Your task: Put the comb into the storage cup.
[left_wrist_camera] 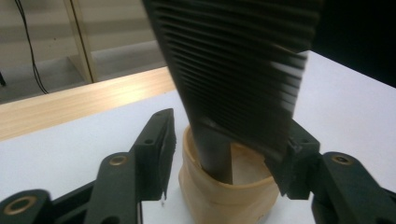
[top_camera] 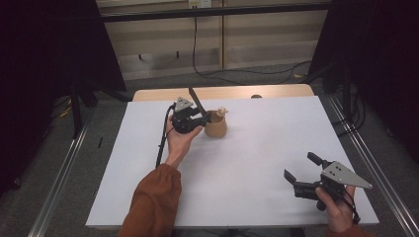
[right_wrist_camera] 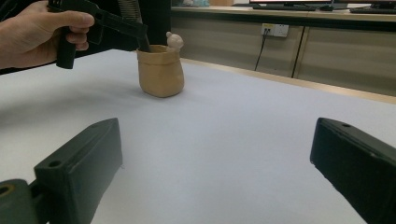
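White sheeting [top_camera: 257, 163] covers the wooden table, with dark curtains at both frame edges. Upper centre in the high view, the left hand [top_camera: 179, 139] reaches forward from a rust-orange sleeve [top_camera: 153, 202], levelling the left gripper [top_camera: 201, 120] at a small tan pouch-shaped cup [top_camera: 216, 127]. A black ribbed comb [left_wrist_camera: 238, 70] stands with its handle in the cup; the jaws sit spread, one either side of it. Lower right, the right hand [top_camera: 336, 210] holds the right gripper [top_camera: 302, 167] low, jaws wide apart. No legible writing.
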`<state>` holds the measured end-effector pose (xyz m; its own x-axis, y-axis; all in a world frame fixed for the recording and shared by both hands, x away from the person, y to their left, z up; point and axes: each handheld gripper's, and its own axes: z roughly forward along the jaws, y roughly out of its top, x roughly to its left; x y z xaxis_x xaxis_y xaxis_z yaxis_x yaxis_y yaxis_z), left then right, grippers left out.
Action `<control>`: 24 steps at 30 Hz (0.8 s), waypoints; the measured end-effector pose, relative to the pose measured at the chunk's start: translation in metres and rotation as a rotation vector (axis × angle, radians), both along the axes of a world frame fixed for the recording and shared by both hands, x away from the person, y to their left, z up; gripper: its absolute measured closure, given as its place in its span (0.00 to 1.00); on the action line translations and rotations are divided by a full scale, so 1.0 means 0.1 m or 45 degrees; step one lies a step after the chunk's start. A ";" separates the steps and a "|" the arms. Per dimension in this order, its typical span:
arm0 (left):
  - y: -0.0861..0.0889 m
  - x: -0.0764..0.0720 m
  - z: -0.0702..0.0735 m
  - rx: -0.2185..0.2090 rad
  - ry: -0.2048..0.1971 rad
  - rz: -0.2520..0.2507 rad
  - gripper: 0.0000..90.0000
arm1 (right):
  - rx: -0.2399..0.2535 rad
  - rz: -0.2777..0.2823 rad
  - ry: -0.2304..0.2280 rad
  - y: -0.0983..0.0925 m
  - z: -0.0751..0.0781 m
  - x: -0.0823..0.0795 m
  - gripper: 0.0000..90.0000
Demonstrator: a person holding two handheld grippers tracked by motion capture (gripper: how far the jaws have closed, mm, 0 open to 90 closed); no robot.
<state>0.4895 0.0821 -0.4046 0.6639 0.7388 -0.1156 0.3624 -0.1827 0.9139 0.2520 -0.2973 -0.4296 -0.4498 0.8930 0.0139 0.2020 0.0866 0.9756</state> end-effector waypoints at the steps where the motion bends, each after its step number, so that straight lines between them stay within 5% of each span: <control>1: 0.00 0.00 0.00 -0.005 -0.008 -0.006 0.47 | 0.001 0.000 0.000 0.00 0.00 0.00 0.02; 14: 0.07 0.03 -0.04 -0.043 0.006 0.045 0.14 | 0.002 0.001 0.002 0.00 0.00 0.00 0.02; 24: 0.09 0.00 -0.02 -0.072 -0.032 0.022 0.04 | 0.008 0.005 0.000 0.01 0.00 0.00 0.02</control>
